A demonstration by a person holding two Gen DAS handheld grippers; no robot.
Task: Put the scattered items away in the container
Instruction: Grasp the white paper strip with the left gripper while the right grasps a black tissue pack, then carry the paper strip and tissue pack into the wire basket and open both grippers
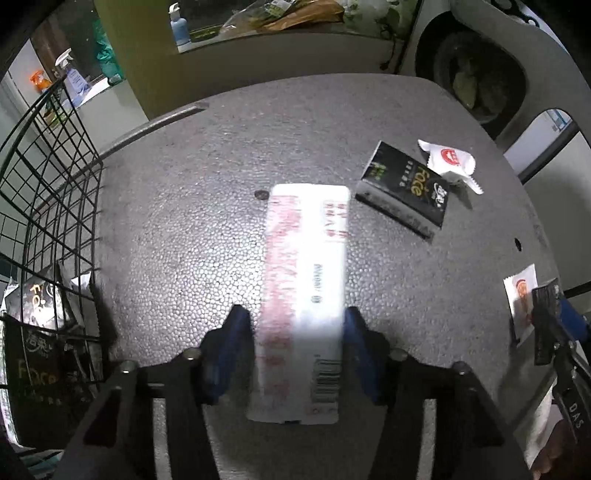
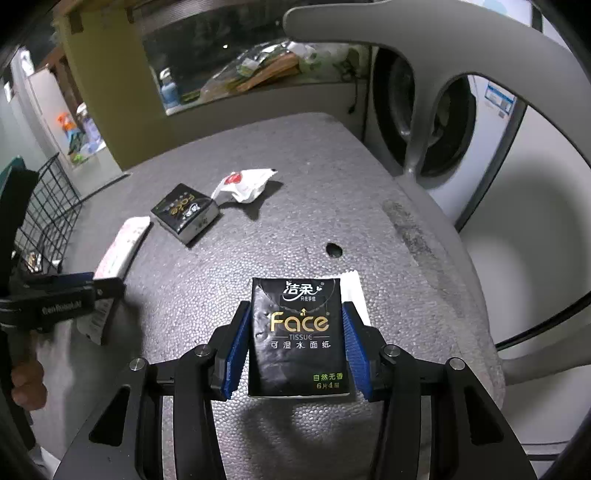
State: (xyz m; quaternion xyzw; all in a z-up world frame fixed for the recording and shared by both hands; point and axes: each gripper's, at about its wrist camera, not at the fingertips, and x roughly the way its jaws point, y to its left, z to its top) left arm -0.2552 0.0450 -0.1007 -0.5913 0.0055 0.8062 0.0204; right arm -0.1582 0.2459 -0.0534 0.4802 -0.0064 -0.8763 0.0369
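While the left gripper [image 1: 295, 328] is squeezing the long white packet [image 1: 304, 280] and the right gripper [image 2: 295, 343] is squeezing the black tissue pack [image 2: 297, 332], both far from the wire basket [image 1: 48, 177], either could be slipping out.

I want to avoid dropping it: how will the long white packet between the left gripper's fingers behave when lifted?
The long white packet looks soft and probably light, so it may sag beyond the left gripper, which holds it near one end. Its glossy wrapper could slip.

Behind my foam table [image 2: 369, 206]: a sill with a blue bottle [image 1: 180, 27] and crinkled bags [image 2: 258, 70]. Right of it I see a washer drum [image 2: 443, 122] and a grey chair arm [image 2: 417, 110]. Spray bottle [image 1: 62, 61] far left.
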